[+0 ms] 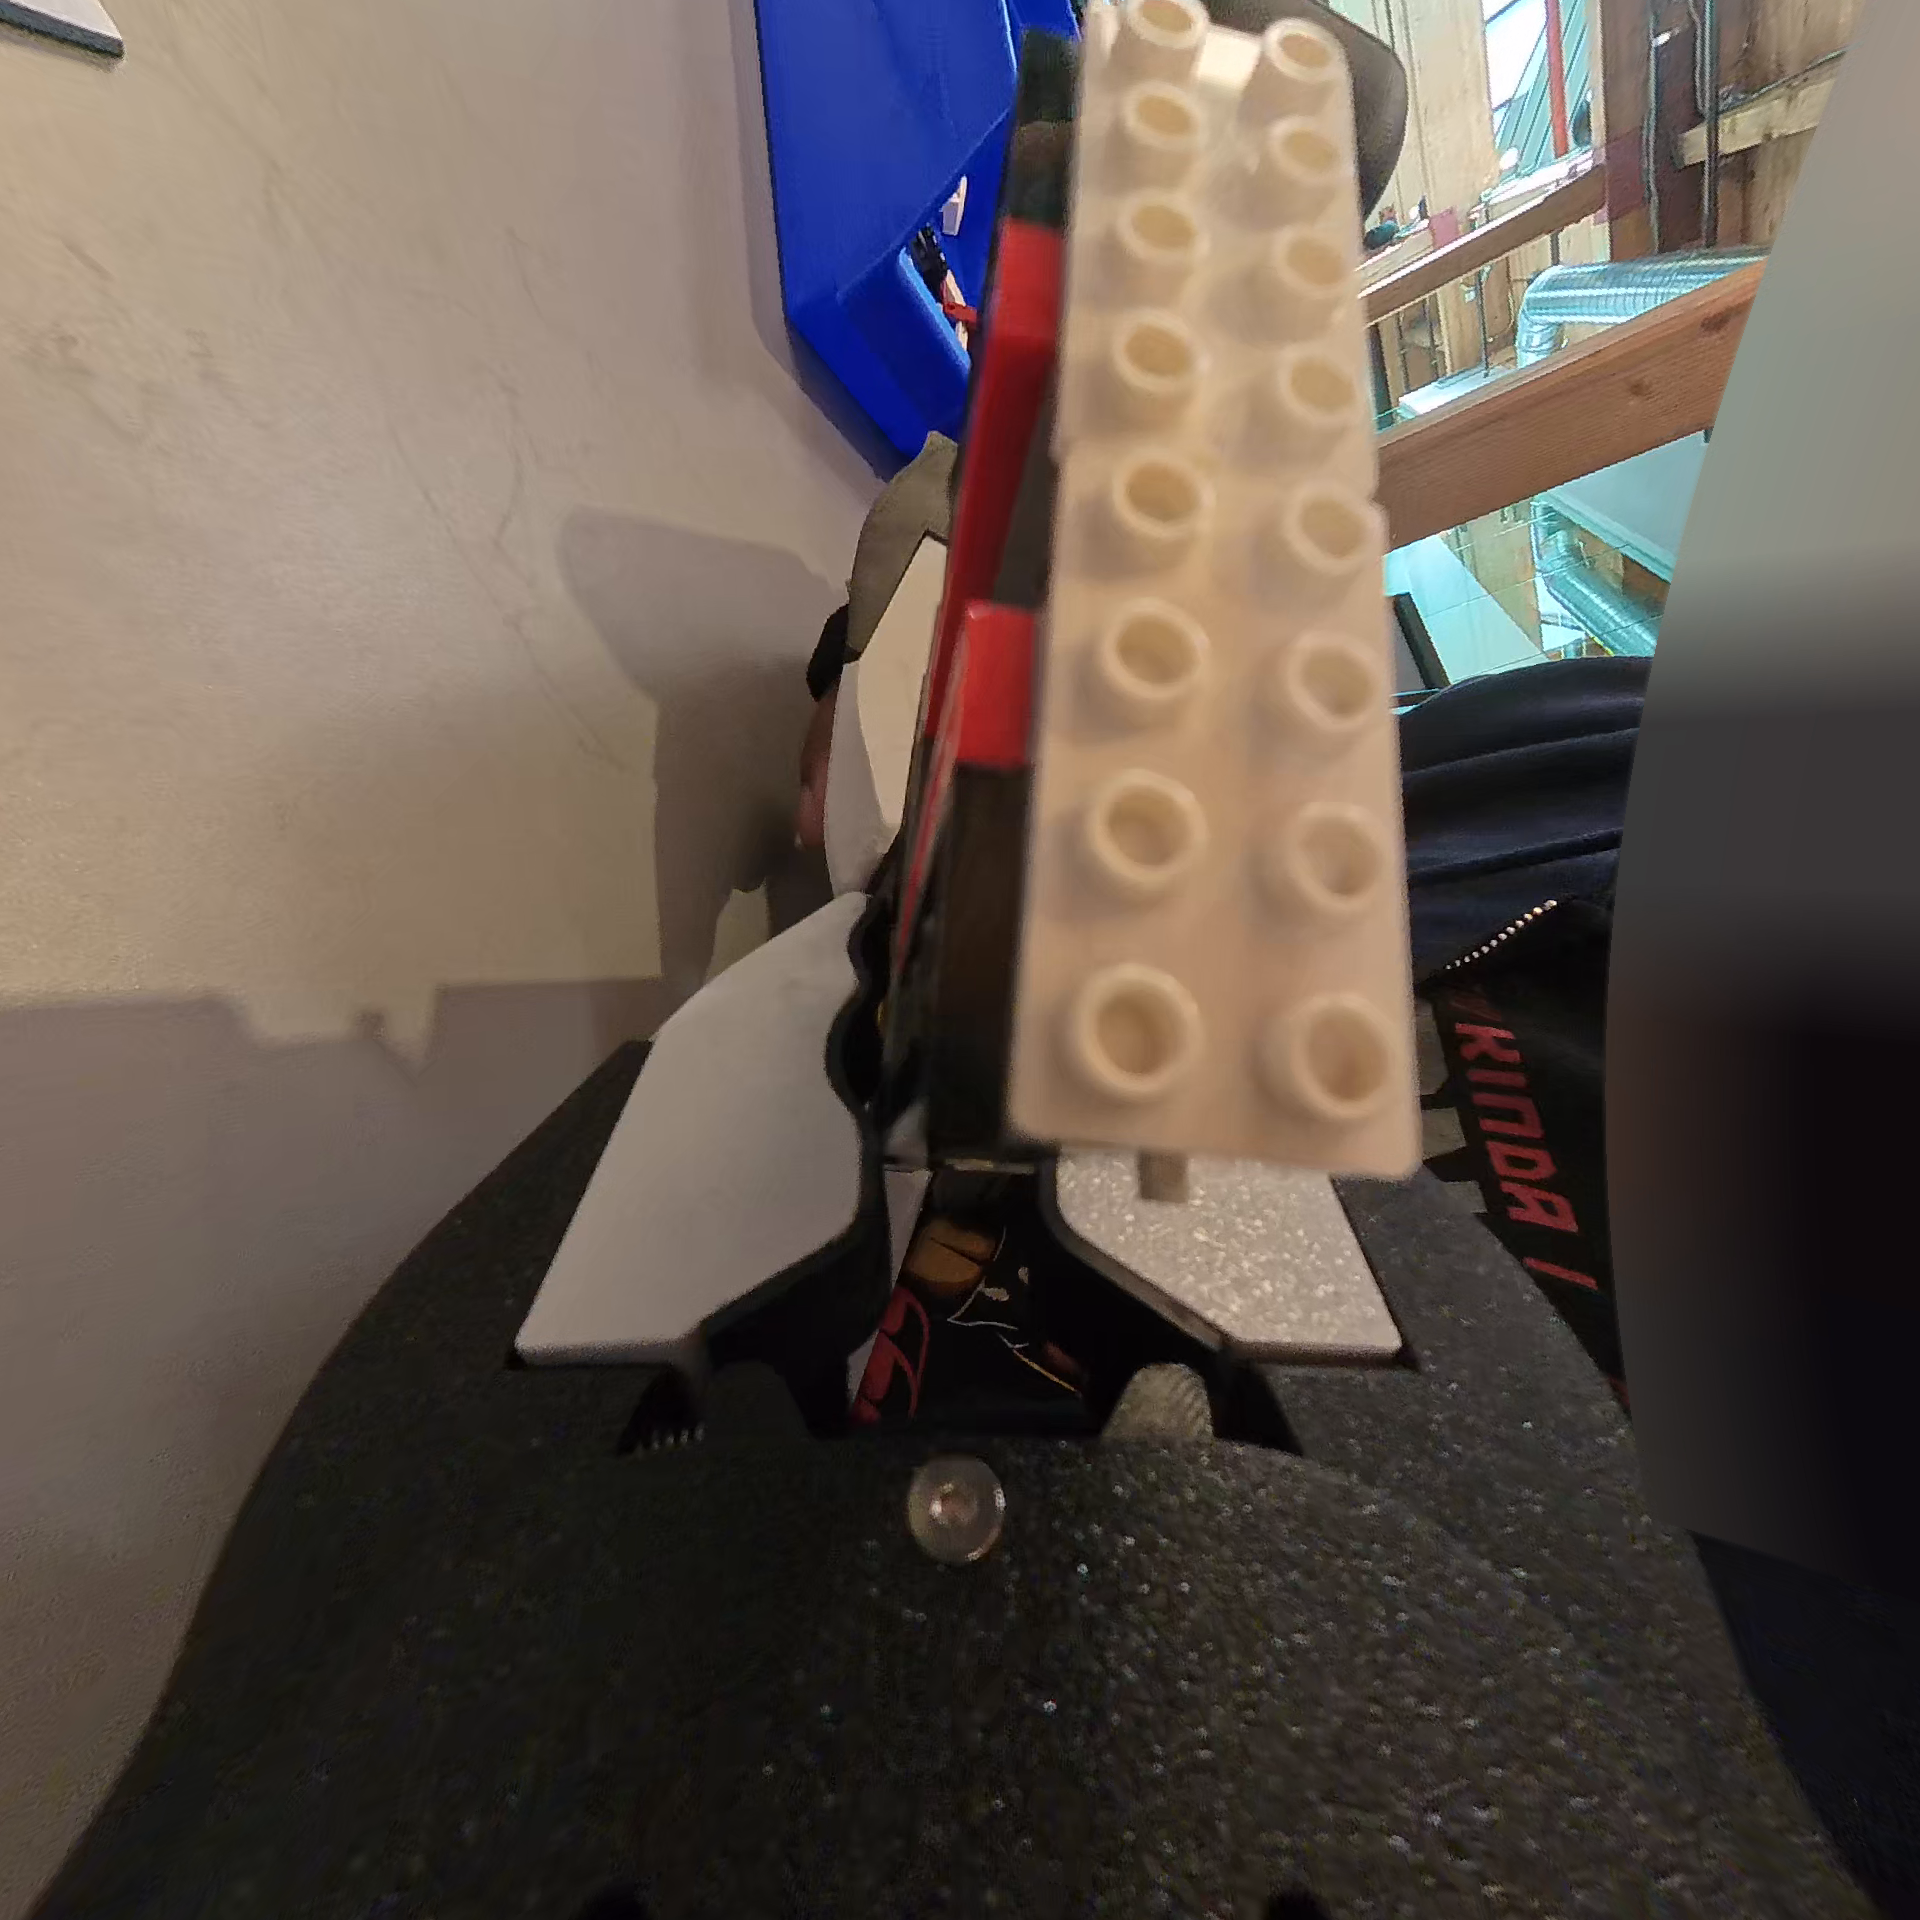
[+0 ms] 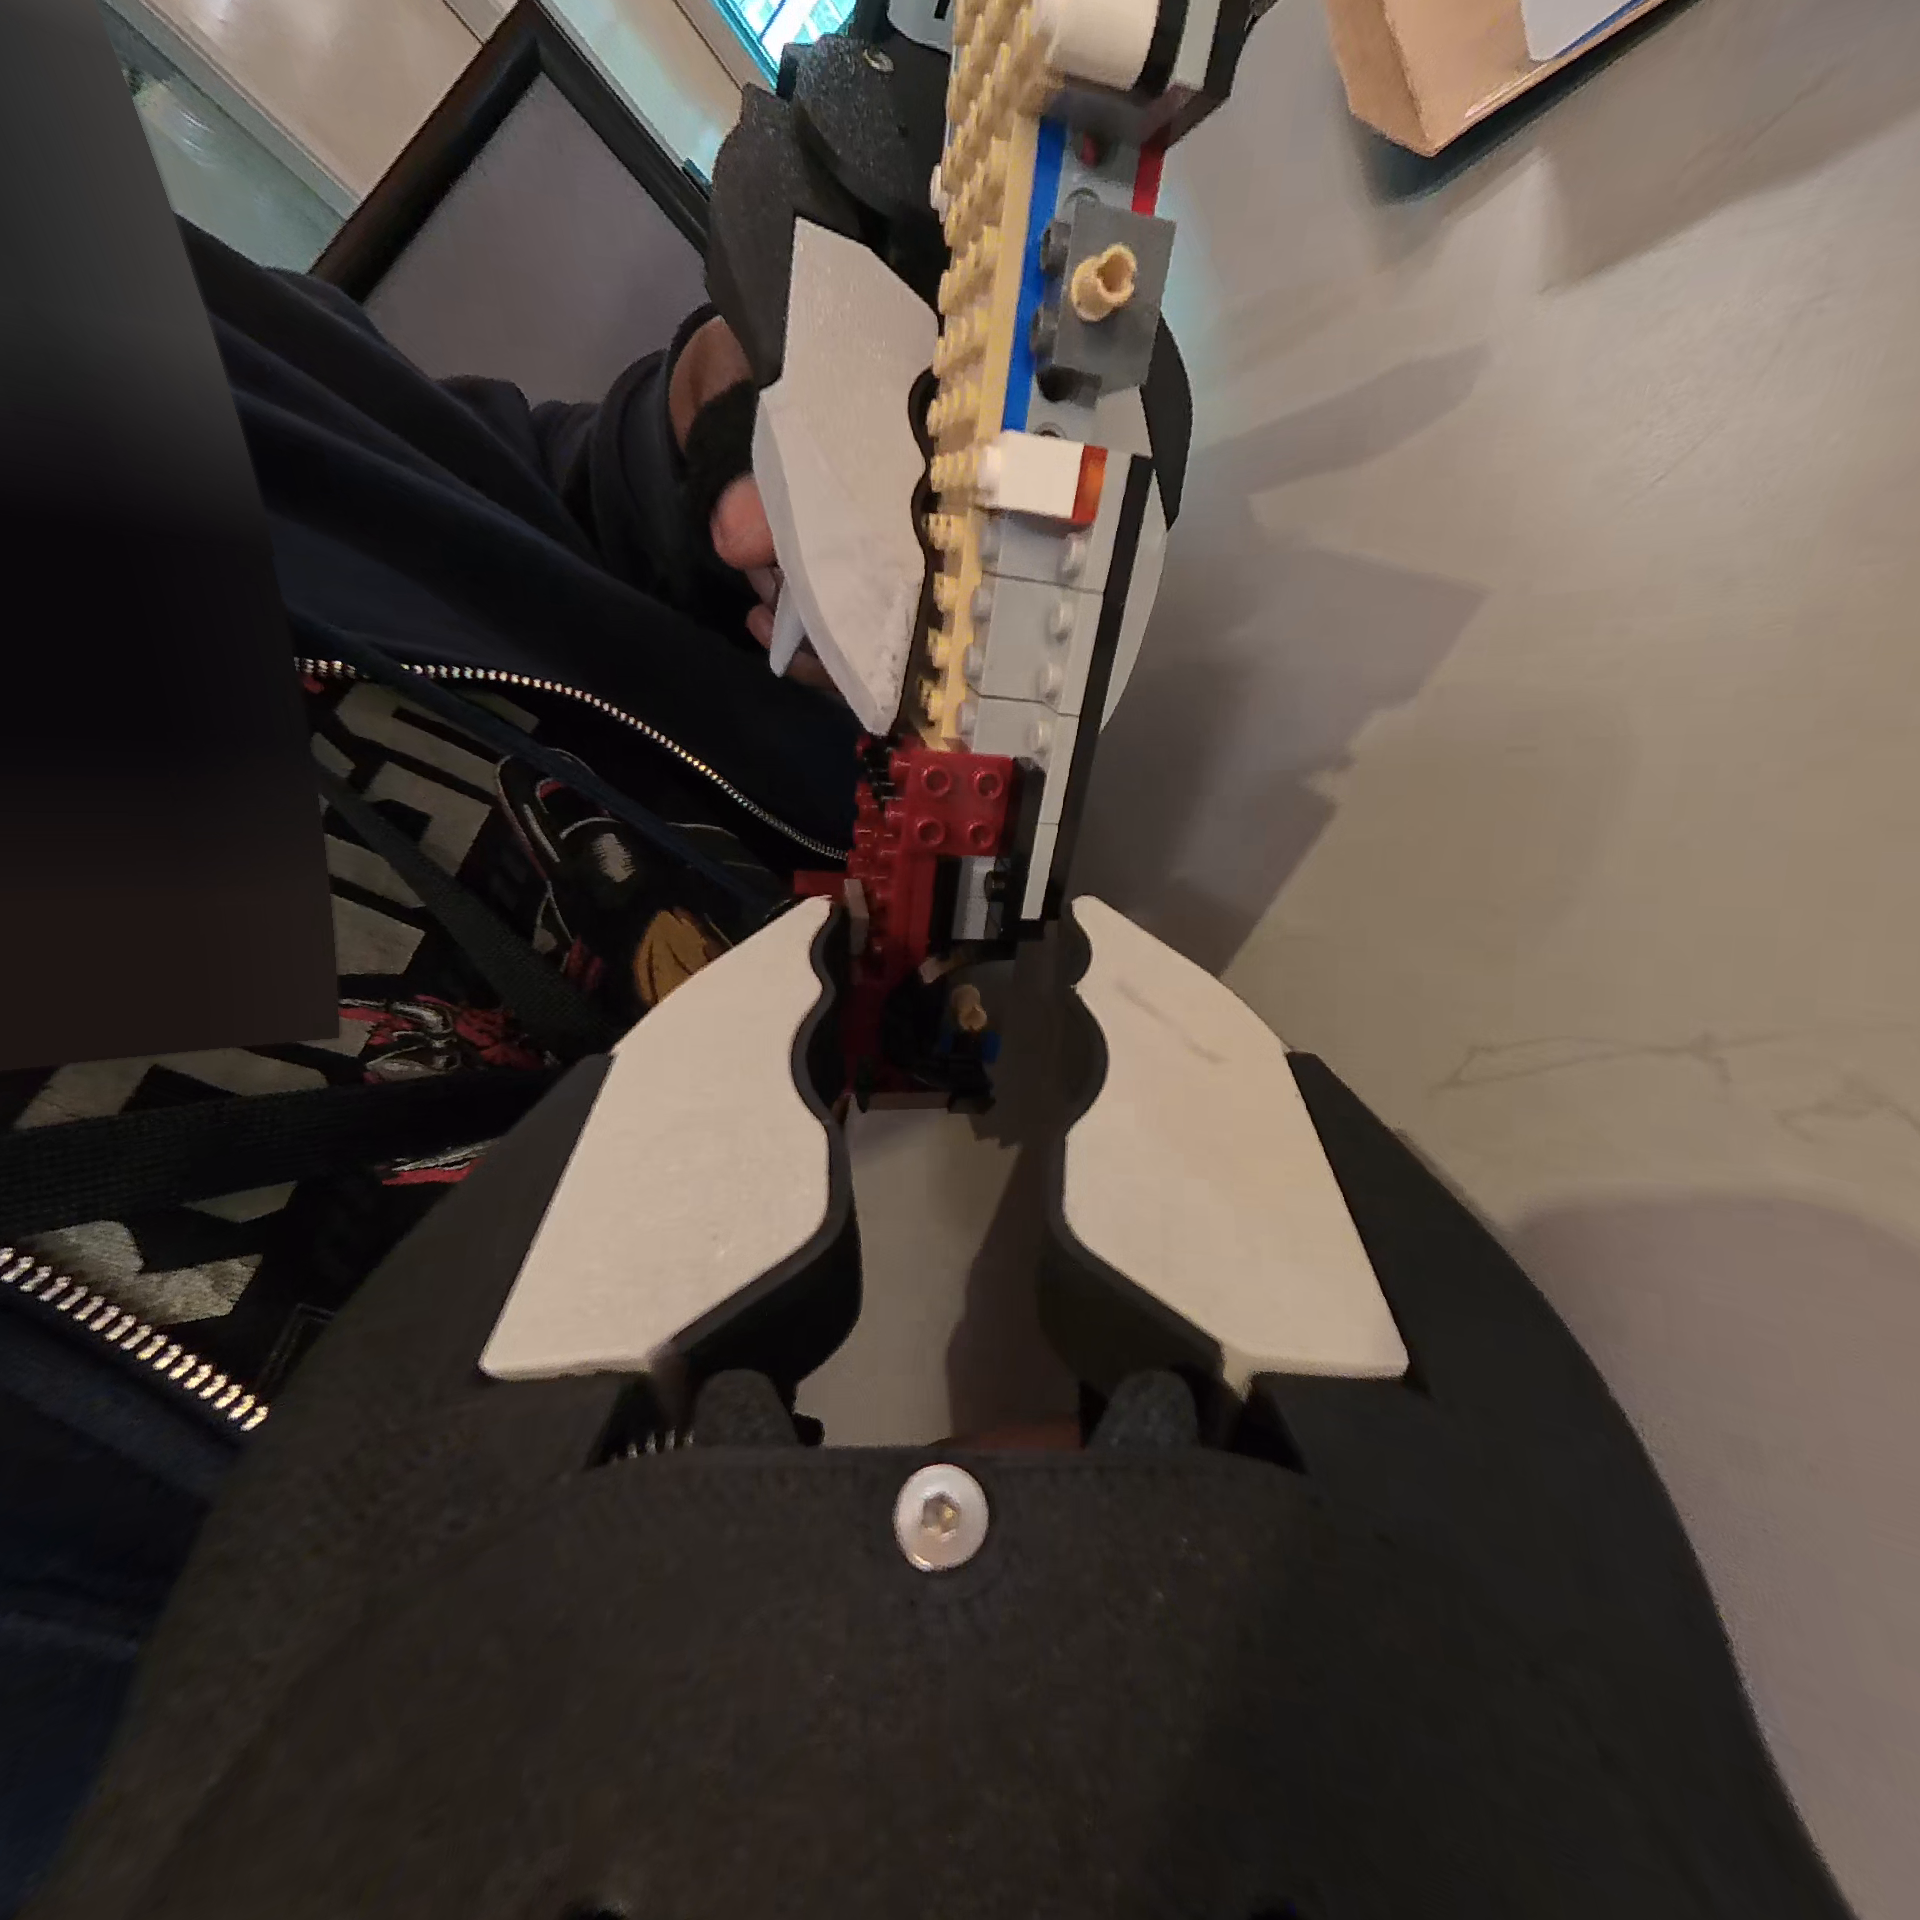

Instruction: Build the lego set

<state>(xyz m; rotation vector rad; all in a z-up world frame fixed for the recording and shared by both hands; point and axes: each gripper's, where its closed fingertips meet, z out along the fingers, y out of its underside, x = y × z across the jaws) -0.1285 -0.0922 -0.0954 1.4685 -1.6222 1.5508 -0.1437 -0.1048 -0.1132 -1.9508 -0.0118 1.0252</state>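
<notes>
A long brick assembly [image 1: 1216,582] fills the left wrist view, with a white studded plate over red and black layers. My left gripper [image 1: 977,935] is shut on it; one finger [image 1: 727,1122] shows and the other is hidden behind the plate. In the right wrist view the same assembly [image 2: 1029,623] shows tan, blue, grey and red [image 2: 961,810] parts, with the left gripper [image 2: 997,707] clamped on its middle. My right gripper [image 2: 951,925] is closed around its red and black end, both fingertips against it. A right finger [image 1: 862,707] shows behind the assembly in the left wrist view.
A blue bin [image 1: 883,208] stands on the pale table [image 1: 312,520] beyond the assembly. A cardboard box [image 2: 1455,62] sits at the table's far side. A person's dark zipped jacket [image 2: 468,571] is close beside both grippers. Wooden beams [image 1: 1558,395] lie beyond. Less than 4 cm separates the two grippers' tips.
</notes>
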